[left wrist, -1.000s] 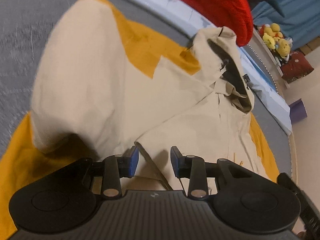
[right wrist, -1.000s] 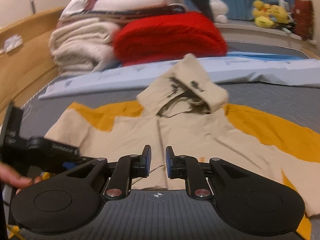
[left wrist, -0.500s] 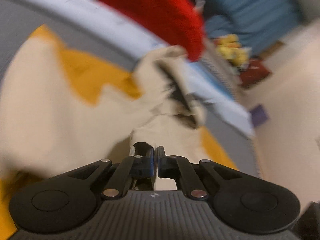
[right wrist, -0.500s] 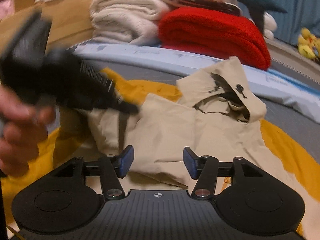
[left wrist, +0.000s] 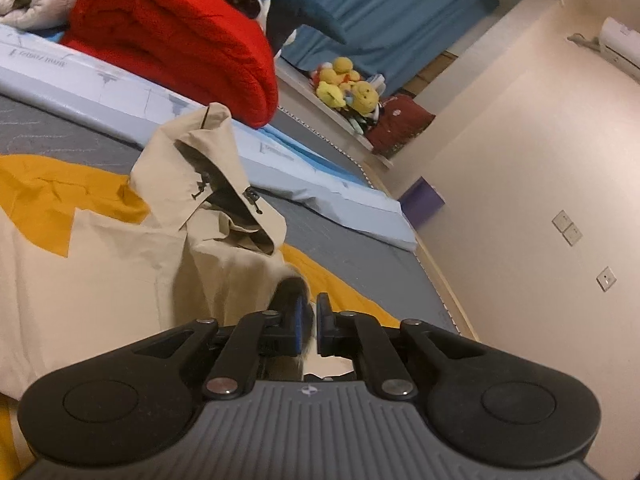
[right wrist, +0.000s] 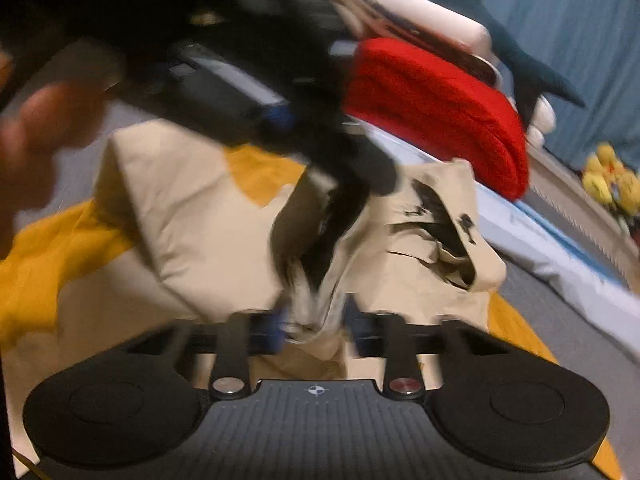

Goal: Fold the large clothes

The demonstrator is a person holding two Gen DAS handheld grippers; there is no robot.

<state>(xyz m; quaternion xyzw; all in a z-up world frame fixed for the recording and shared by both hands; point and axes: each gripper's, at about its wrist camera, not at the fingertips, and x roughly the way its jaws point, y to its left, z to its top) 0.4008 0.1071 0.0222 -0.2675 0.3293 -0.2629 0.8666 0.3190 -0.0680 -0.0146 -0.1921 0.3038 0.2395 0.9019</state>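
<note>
A beige and mustard hooded jacket (left wrist: 120, 264) lies spread on the grey bed, hood (left wrist: 208, 168) toward the pillows. My left gripper (left wrist: 310, 328) is shut on a fold of the jacket's beige cloth, lifted and blurred at the fingertips. In the right wrist view the jacket (right wrist: 192, 216) shows with one side folded over. My right gripper (right wrist: 316, 324) is partly open around a bunched strip of the cloth, blurred. The left gripper (right wrist: 340, 184) hangs above it, holding the same strip.
A red blanket (left wrist: 172, 36) and white towels are stacked at the head of the bed, on a pale blue sheet (left wrist: 280, 160). Plush toys (left wrist: 344, 88) sit on a ledge by blue curtains. A wall (left wrist: 540, 200) runs along the bed's right edge.
The left gripper shut on the jacket's edge and lifted it across toward the right gripper. The right gripper opened wide, then moved in around the raised cloth.
</note>
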